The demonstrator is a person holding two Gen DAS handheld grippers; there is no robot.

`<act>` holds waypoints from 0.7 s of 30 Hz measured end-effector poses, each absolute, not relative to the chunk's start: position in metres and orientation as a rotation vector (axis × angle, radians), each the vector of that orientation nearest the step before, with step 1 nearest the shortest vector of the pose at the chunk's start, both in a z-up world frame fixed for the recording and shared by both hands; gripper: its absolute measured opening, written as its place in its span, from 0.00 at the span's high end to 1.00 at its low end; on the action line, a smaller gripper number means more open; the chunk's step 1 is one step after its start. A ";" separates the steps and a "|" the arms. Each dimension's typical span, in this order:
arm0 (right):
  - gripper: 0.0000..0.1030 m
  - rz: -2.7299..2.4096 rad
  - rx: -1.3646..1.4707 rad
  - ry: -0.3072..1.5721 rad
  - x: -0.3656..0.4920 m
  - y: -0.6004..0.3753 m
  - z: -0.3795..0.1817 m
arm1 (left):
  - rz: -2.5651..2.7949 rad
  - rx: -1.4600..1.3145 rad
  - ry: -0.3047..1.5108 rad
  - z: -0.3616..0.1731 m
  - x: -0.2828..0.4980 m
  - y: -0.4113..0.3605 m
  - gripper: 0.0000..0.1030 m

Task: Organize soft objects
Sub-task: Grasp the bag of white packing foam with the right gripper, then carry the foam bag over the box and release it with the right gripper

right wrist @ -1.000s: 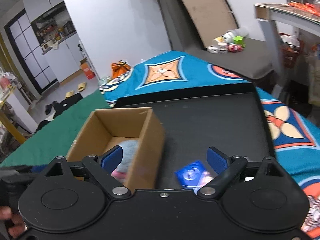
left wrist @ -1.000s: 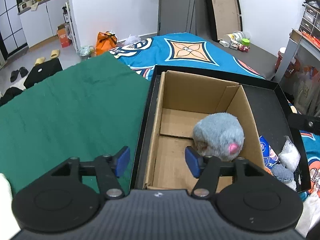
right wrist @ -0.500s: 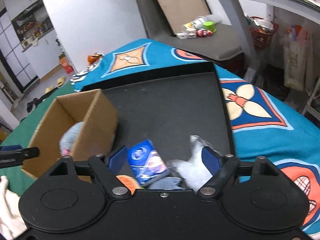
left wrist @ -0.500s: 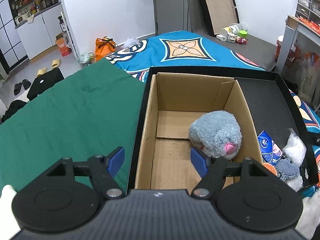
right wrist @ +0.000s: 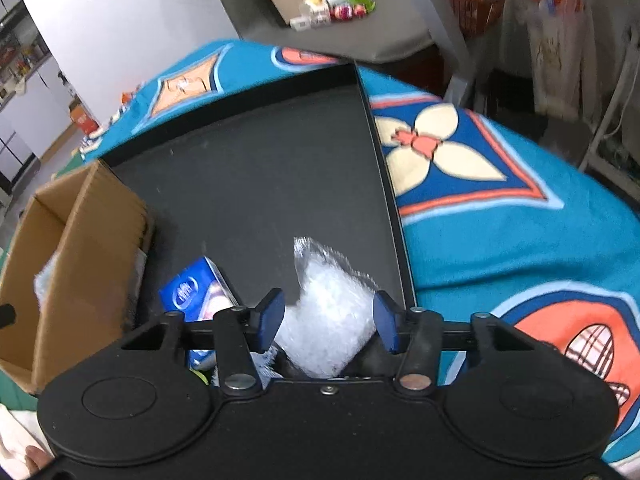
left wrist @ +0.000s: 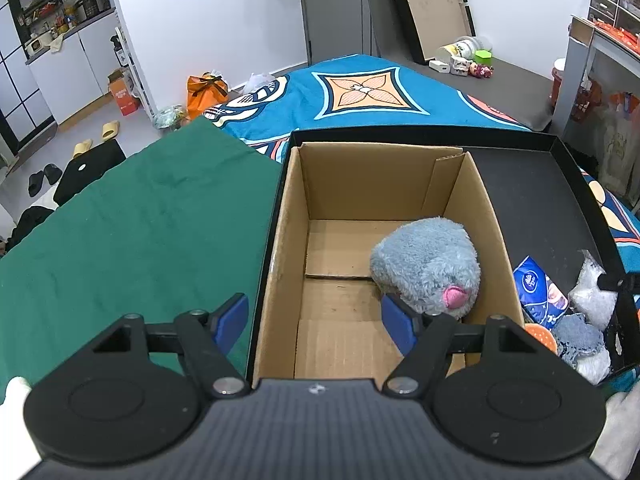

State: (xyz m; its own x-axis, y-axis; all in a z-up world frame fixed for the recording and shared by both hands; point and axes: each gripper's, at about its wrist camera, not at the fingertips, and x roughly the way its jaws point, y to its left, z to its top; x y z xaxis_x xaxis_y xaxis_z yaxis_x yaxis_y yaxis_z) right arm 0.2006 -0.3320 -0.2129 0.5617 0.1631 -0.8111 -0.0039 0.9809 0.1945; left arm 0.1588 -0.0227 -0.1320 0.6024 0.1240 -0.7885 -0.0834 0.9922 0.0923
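A grey-blue plush toy (left wrist: pixel 428 268) lies inside the cardboard box (left wrist: pixel 288 240), against its right wall. My left gripper (left wrist: pixel 314 324) hovers open over the box's near end, holding nothing, and its right fingertip is close to the plush. In the right wrist view the same box (right wrist: pixel 100 232) stands at the left. My right gripper (right wrist: pixel 329 322) is low over the black tray (right wrist: pixel 260 168), and its jaws are closing. A clear bag of white fluff (right wrist: pixel 328 312) sits between the pads, which are at its sides without a clear squeeze. In the left wrist view the bag (left wrist: pixel 592 296) lies right of the box.
A blue tissue pack (right wrist: pixel 196 296) lies between the box and the bag. A blue-grey knitted piece (left wrist: pixel 576 336) and an orange item (left wrist: pixel 540 334) sit in the tray's near corner. Green cloth (left wrist: pixel 140 232) covers the surface left of the tray, and a patterned blue blanket (right wrist: pixel 500 220) lies to its right.
My right gripper dropped toward the tray's near corner and its jaws narrowed around the white bag. My left gripper widened a little and drew slightly back from the plush.
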 end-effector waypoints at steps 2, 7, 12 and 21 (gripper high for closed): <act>0.60 0.106 0.154 0.979 0.202 -0.329 -0.218 | 0.120 0.050 0.918 -0.132 0.159 -0.023 0.30; 0.79 0.139 0.162 0.967 0.204 -0.328 -0.211 | 0.121 0.051 0.918 -0.131 0.159 -0.023 0.30; 0.84 0.169 0.162 0.927 0.200 -0.324 -0.195 | 0.128 0.042 0.916 -0.132 0.160 -0.021 0.30; 0.84 0.236 0.168 0.825 0.194 -0.311 -0.162 | 0.136 0.030 0.903 -0.130 0.156 -0.016 0.30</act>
